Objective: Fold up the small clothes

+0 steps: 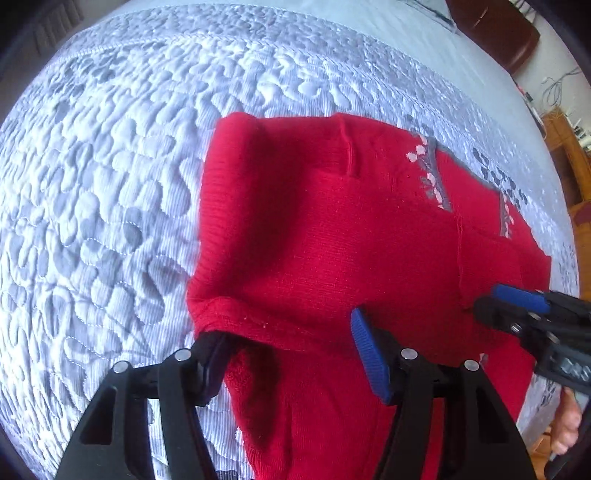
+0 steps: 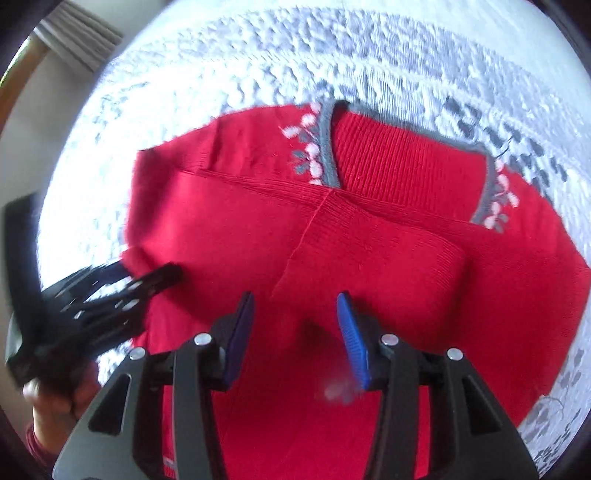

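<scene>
- Red knit fills the near ground under both my grippers: a small sweater (image 1: 332,236) lying on the quilt (image 1: 110,184), partly folded, its sleeves laid across the body.
- My left gripper (image 1: 291,354) has its jaws spread wide. The left finger sits at the sweater's near corner, where the knit bunches up against it; the blue-padded right finger stands over the body of the sweater. Whether any cloth is caught at that corner, I cannot tell.
- My right gripper (image 2: 295,336) is likewise released, jaws apart with nothing between them, hanging over the sweater's lower middle, just short of a folded sleeve end.
- From the left wrist view, my right gripper (image 1: 524,306) comes in at the right edge, its blue pad near a vertical seam of the sweater. A bit of my right hand (image 1: 567,428) shows below it.
- From the right wrist view, my left gripper (image 2: 147,280) is blurred at the left, its tips at the sweater's left edge, my left hand (image 2: 48,402) behind it.
- Mid-distance: a folded sleeve runs across the chest; one seam crosses it.
- Further: the grey neckline (image 2: 328,144) with pink-and-grey flower pattern either side, pointing away from me.
- Beyond: white-and-grey quilt with leaf stitching, all around the sweater.
- Far right in the left wrist view: a brown chair (image 1: 495,29), wooden furniture (image 1: 565,147).
</scene>
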`<state>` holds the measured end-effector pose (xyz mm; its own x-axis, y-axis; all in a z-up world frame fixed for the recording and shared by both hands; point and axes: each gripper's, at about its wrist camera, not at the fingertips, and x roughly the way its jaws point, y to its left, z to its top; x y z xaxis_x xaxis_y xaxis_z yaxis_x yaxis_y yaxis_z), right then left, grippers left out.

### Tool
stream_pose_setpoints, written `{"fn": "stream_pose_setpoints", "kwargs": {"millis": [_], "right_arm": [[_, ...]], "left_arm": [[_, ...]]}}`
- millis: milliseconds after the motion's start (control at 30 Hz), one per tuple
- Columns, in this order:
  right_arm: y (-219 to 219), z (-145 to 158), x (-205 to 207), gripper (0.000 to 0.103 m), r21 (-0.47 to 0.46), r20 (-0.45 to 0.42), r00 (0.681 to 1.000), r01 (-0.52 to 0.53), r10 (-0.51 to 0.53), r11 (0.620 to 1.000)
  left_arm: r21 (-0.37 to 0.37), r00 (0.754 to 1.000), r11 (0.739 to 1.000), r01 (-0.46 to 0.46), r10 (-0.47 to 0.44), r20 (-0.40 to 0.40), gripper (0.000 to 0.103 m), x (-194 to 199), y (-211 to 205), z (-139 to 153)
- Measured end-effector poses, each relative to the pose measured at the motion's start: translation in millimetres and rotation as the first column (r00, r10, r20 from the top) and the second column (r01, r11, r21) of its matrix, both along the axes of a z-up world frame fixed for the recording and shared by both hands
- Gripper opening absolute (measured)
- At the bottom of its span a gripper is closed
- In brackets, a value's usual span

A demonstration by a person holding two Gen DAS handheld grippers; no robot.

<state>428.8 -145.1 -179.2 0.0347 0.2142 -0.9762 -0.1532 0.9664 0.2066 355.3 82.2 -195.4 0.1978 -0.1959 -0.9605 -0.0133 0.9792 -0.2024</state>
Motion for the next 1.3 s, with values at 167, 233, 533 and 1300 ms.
{"fn": "stream_pose_setpoints", "kwargs": {"millis": [167, 233, 533, 1300], "right_arm": [[9, -19, 4, 0.046, -0.064, 0.000, 1.000, -0.018, 0.018, 0.998], [7, -18, 2, 0.031, -0.095, 0.025, 0.999, -0.023, 0.025, 0.995], [-92, 40, -28, 0.004, 0.109, 0.127, 0.985, 0.107, -0.121, 0.988], [-240, -20, -55, 0.037, 0.216, -0.012, 0.927, 0.367, -0.374, 0.905]], "left_arm": [[0.013, 1.000, 1.000, 0.013, -0.013, 0.024, 0.064, -10, -2, -6], [0.012, 1.000, 1.000, 0.010, -0.010, 0.027, 0.064, -10, -1, -6], [0.043, 0.999, 0.999, 0.011, -0.013, 0.045, 0.068, -11, -13, -9], [0.157, 0.993, 0.987, -0.042, 0.024, 0.120, 0.070, 11, -47, 24]]}}
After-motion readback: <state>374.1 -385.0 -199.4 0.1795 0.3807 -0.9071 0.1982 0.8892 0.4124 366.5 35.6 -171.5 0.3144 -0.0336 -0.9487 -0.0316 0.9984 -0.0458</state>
